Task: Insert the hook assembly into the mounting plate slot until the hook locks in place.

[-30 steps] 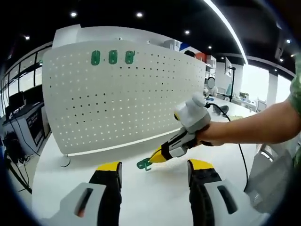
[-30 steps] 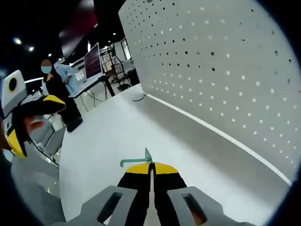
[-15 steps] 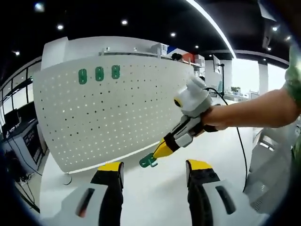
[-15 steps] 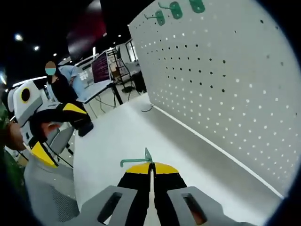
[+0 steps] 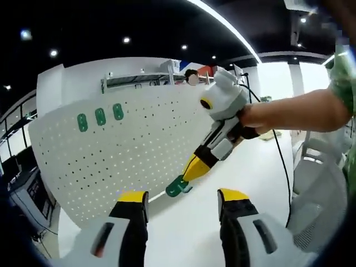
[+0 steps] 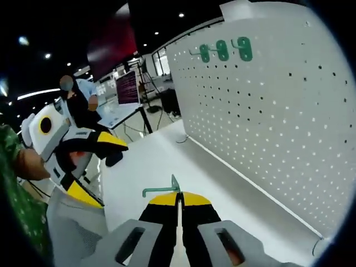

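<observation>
A green hook (image 6: 163, 190) sticks out of my right gripper (image 6: 178, 199), whose yellow-tipped jaws are shut on it. In the left gripper view that same gripper (image 5: 196, 167) hangs in the air, held by a hand, with the green hook (image 5: 177, 187) at its tip, in front of the white pegboard (image 5: 133, 156). Three green hooks (image 5: 100, 117) sit in the pegboard's upper left; they appear again as green hooks (image 6: 223, 50) on the pegboard (image 6: 267, 122) in the right gripper view. My left gripper (image 5: 182, 199) stands open with nothing between its jaws, and it enters the right gripper view as the left gripper (image 6: 92, 167).
The pegboard stands upright on a white table (image 5: 194, 239). A cable (image 5: 282, 167) trails from the right gripper. A chair (image 5: 320, 183) is at the right. Desks with monitors (image 6: 127, 89) and a person (image 6: 80, 105) lie beyond the table (image 6: 150, 167).
The right gripper has risen off the table with the green hook and tilted tip-down toward the pegboard. Both cameras have tilted up, so the three mounted hooks sit lower in view.
</observation>
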Demonstrator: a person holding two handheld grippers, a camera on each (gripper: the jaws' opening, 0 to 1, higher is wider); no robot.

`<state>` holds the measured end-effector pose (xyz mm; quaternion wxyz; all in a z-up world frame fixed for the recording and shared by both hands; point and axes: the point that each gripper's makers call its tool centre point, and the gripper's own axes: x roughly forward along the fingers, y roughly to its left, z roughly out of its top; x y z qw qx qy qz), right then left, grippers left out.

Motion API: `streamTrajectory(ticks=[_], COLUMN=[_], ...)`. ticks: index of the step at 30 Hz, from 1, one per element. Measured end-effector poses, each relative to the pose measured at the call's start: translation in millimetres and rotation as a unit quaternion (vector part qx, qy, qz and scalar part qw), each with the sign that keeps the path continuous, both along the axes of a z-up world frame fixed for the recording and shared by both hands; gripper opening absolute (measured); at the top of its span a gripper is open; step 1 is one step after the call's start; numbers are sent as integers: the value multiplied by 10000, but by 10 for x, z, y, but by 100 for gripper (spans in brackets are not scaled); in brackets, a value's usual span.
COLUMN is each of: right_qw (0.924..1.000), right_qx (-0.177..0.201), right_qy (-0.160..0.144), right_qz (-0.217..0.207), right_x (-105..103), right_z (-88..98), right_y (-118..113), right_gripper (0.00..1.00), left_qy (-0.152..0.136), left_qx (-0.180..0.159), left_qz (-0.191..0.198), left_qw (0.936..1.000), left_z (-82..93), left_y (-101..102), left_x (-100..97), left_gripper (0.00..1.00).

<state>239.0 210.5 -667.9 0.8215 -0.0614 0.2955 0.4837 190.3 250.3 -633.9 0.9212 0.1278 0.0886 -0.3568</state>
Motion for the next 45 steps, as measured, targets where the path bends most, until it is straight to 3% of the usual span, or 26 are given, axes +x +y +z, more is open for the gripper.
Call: streamTrajectory(ticks=[4, 12, 32, 45], right_qw=[10000, 9997, 9986, 9970], right_qx=[-42, -148, -250, -270], right_qy=[38, 174, 434, 725], right_qz=[-10, 27, 149, 76], right_x=[-73, -195, -331, -337], right_z=[59, 103, 87, 36], right_y=[-4, 4, 93, 90], right_gripper=[0, 0, 0, 0], left_qy=[-254, -500, -688, -710], left_qx=[172, 420, 799, 849], left_qz=[-137, -430, -728, -830], left_qw=[9994, 9969, 9918, 9904], left_z=[45, -11, -108, -137], left_y=[-42, -103, -195, -212], left_x=[-23, -77, -109, -130], left_gripper=[43, 34, 13, 6])
